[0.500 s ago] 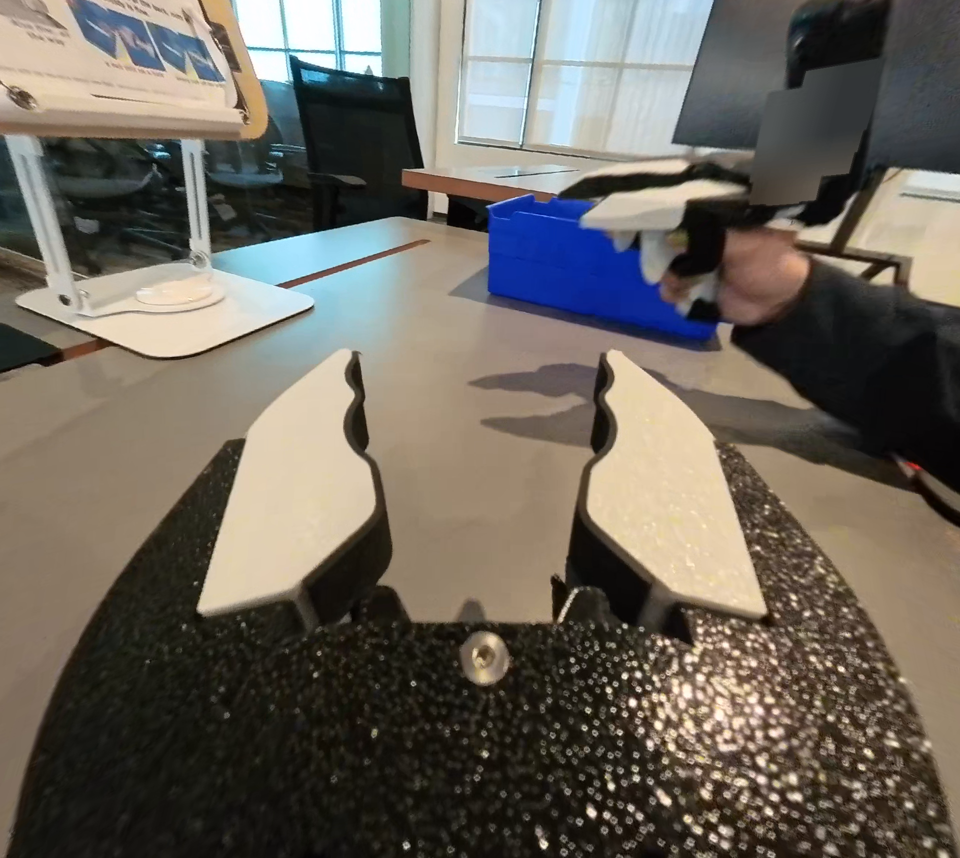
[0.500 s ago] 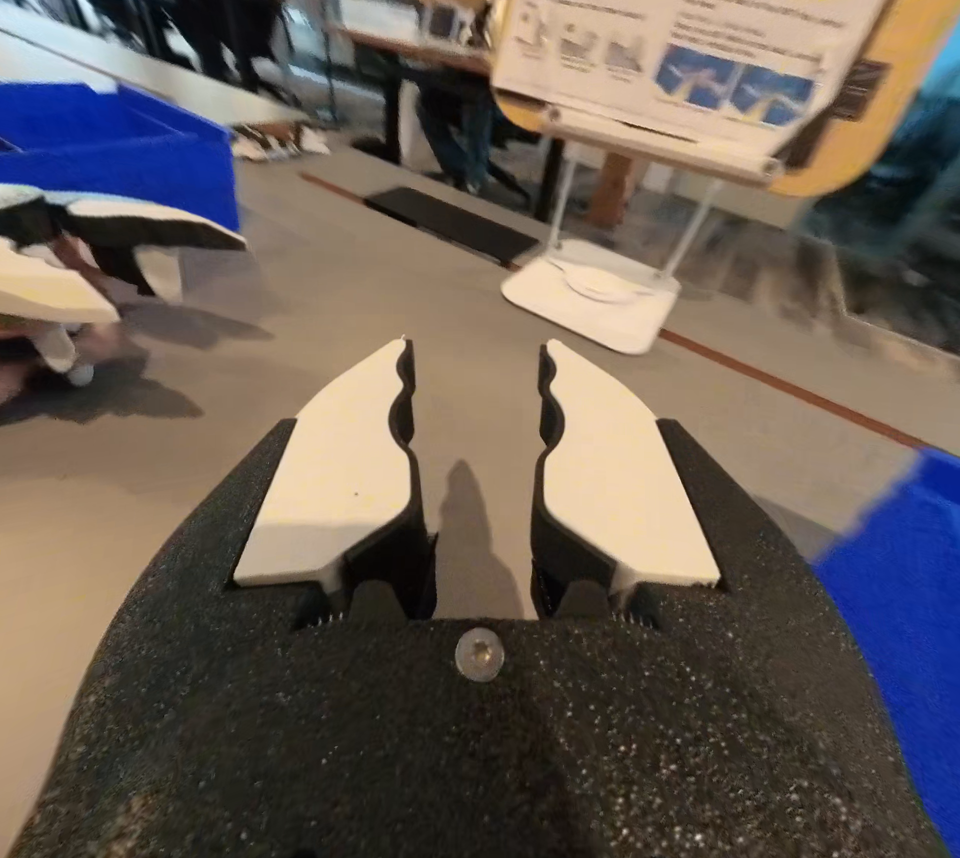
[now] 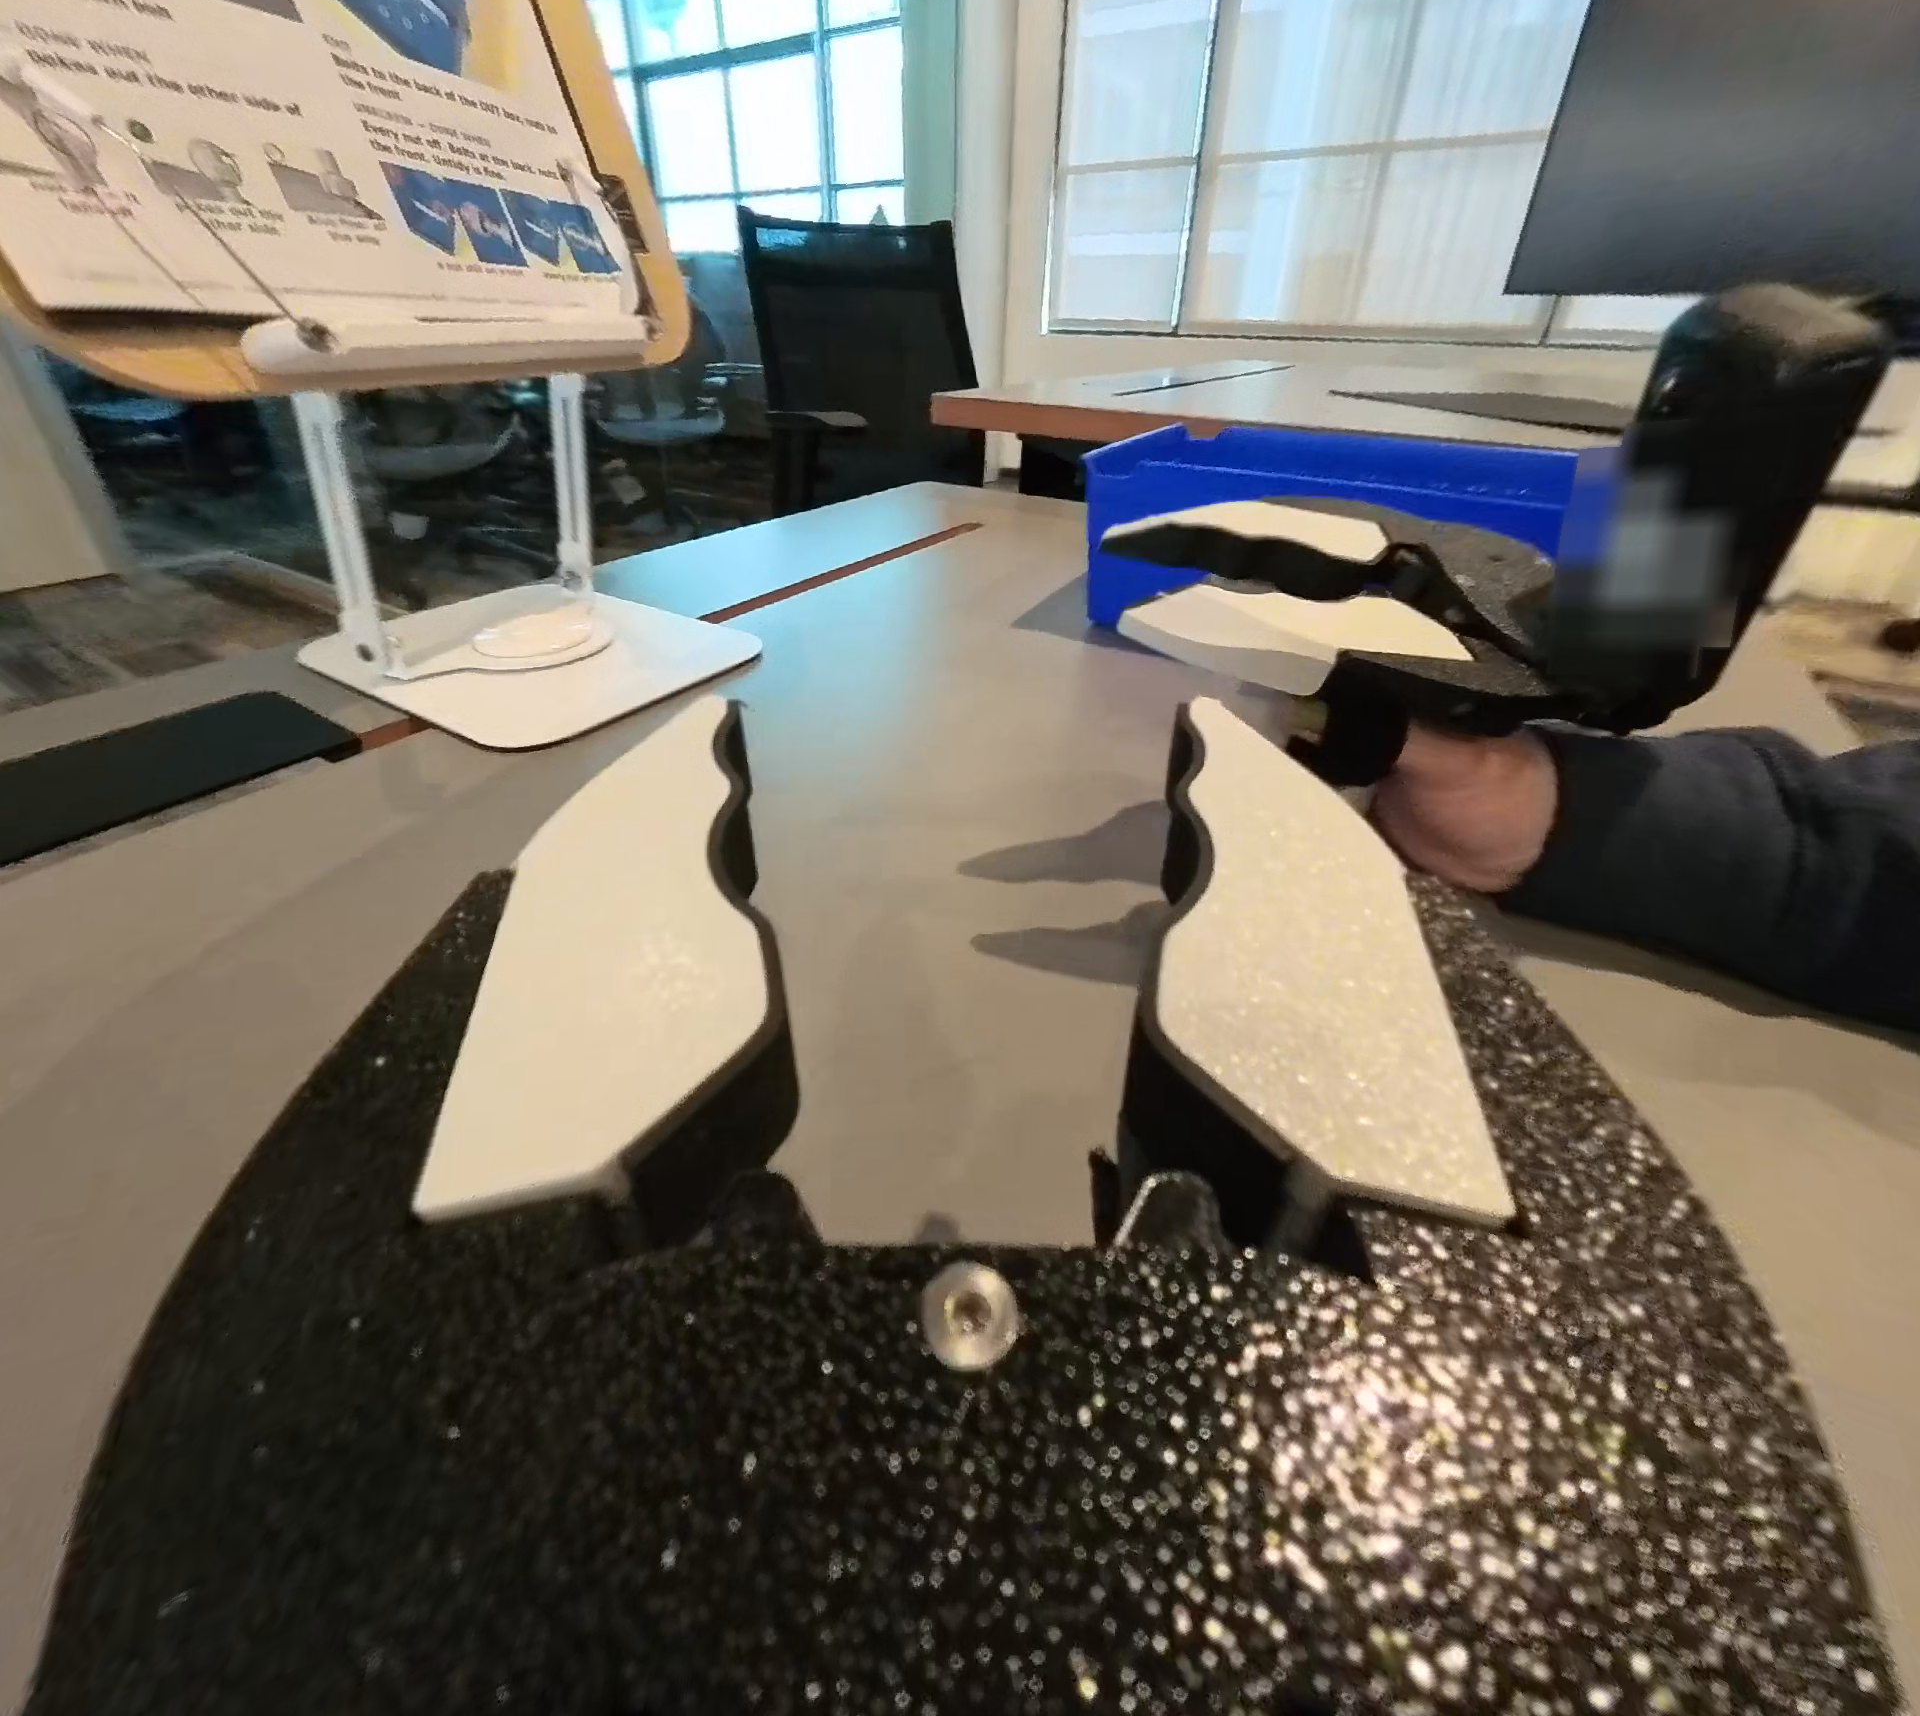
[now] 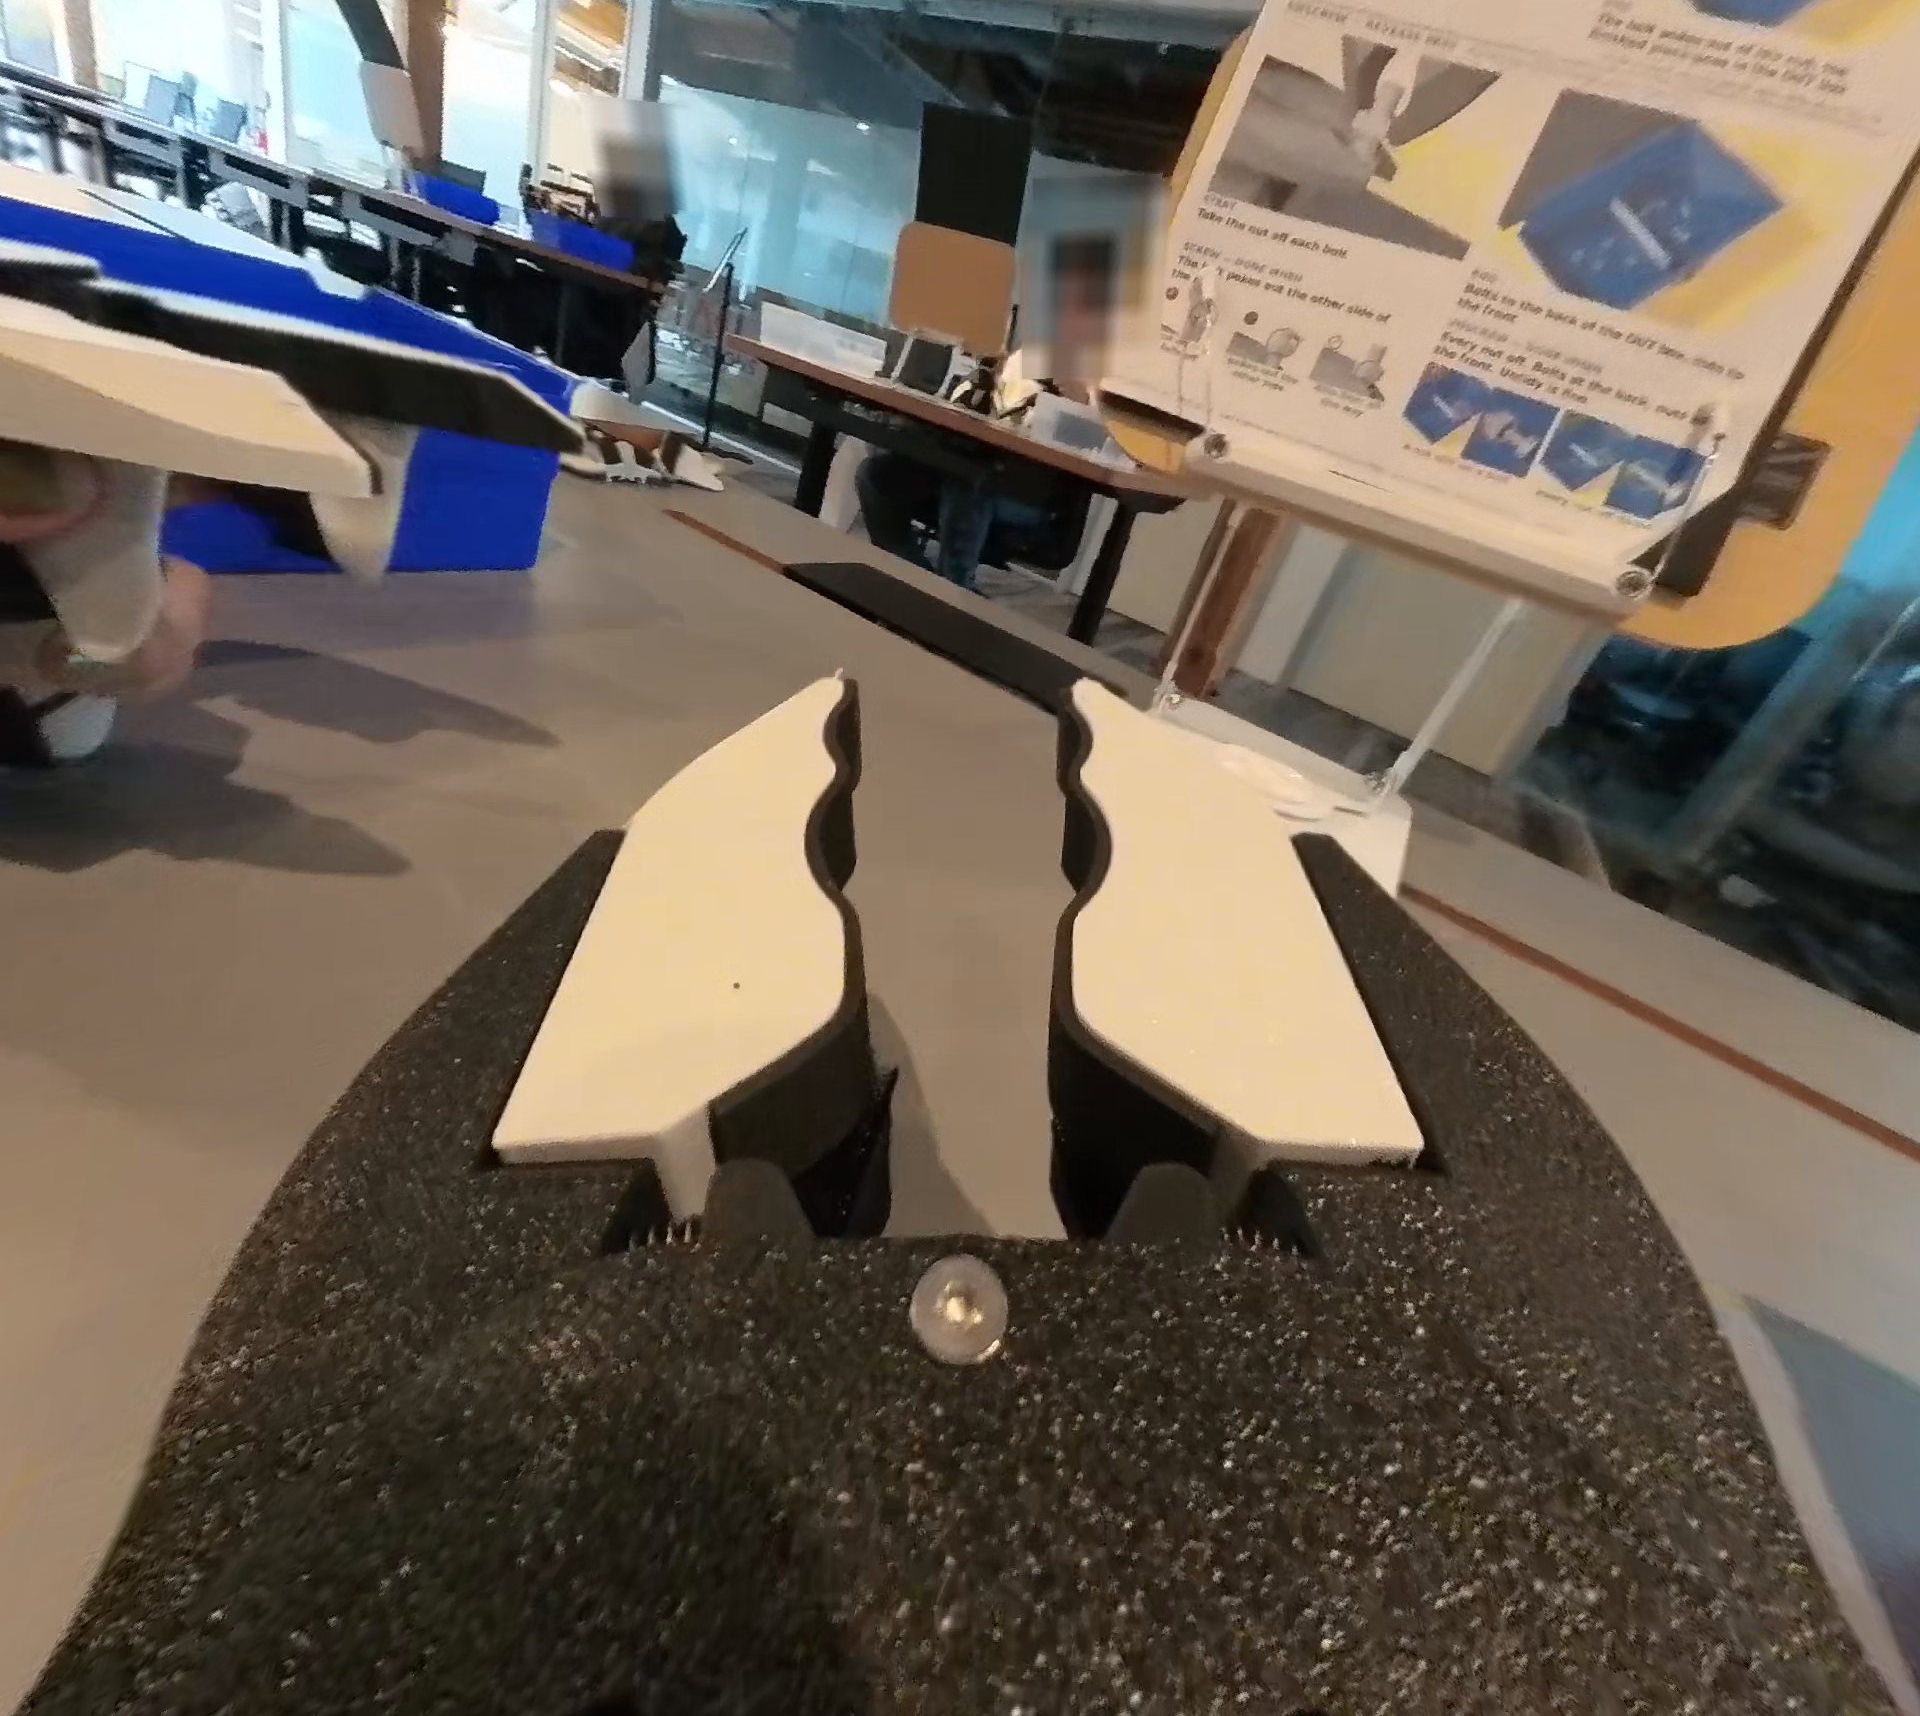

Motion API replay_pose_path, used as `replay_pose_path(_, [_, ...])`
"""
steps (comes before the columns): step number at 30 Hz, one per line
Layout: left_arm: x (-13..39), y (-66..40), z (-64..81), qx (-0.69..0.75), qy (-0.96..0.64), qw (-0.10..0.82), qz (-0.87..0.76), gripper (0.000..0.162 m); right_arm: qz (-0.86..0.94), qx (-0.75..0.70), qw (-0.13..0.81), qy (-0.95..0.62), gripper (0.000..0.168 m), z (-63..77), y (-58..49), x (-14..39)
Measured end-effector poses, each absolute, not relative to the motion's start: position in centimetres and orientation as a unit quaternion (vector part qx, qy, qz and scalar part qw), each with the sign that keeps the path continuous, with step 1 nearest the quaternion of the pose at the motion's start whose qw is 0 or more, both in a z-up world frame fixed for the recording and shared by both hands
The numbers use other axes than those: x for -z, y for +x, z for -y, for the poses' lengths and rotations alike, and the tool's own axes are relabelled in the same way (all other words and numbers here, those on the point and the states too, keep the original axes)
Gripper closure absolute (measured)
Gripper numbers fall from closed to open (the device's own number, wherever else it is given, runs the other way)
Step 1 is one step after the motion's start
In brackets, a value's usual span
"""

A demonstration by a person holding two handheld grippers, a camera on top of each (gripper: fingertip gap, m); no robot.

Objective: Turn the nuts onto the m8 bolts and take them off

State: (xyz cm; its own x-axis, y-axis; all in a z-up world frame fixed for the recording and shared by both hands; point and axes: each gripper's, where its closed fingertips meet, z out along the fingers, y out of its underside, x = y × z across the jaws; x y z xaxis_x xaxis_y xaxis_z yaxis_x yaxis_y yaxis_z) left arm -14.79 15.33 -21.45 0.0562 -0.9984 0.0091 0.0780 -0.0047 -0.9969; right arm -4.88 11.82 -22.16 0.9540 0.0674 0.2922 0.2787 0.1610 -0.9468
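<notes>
No nuts or bolts show in either view. My left gripper (image 3: 961, 716) is open and empty, low over the grey table (image 3: 935, 991). My right gripper (image 4: 961, 690) is open with a narrower gap and is also empty above the table. In the left wrist view the right gripper (image 3: 1122, 580) is held by a hand (image 3: 1465, 814) at the right, pointing left in front of a blue bin (image 3: 1330, 471). In the right wrist view the left gripper (image 4: 473, 448) juts in from the left before the same blue bin (image 4: 468, 513).
An instruction sheet on a white stand (image 3: 540, 669) sits at the table's far left; it also shows in the right wrist view (image 4: 1507, 212). A black strip (image 3: 156, 762) lies by it. A dark monitor (image 3: 1714, 56) stands behind the bin. A black chair (image 3: 852, 347) and more desks lie beyond.
The right gripper has dropped lower and nearer to my left gripper. Both views have shifted, and the stand looms closer. Both grippers stay open and empty.
</notes>
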Motion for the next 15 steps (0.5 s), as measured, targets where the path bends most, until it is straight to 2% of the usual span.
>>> replay_pose_path(4, [21.6,-15.9,-17.3,0.397,-0.541,0.572,-0.472,0.091,0.134,0.058,0.750,-0.645,0.135,-11.8,-4.9,22.2])
replay_pose_path(6, [20.4,-17.7,-19.2,0.323,-0.570,0.606,-0.451,0.108,0.140,0.059,0.748,-0.646,0.135,-11.9,-5.1,22.3])
replay_pose_path(7, [19.3,-19.1,-20.0,0.290,-0.585,0.624,-0.429,0.109,0.143,0.060,0.746,-0.647,0.135,-11.9,-5.1,22.3])
replay_pose_path(9, [17.3,-22.4,-20.7,0.254,-0.615,0.641,-0.384,0.105,0.147,0.063,0.745,-0.648,0.136,-11.9,-5.3,22.4])
replay_pose_path(11, [16.7,-25.1,-20.9,0.230,-0.656,0.618,-0.367,0.099,0.147,0.064,0.746,-0.647,0.136,-11.9,-5.2,22.4])
replay_pose_path(14, [18.7,-29.6,-22.8,0.137,-0.762,0.520,-0.360,0.087,0.140,0.061,0.750,-0.643,0.136,-11.8,-5.1,22.2])
replay_pose_path(15, [19.5,-31.2,-23.4,0.116,-0.797,0.484,-0.342,0.074,0.137,0.058,0.752,-0.642,0.136,-11.7,-5.0,22.1])
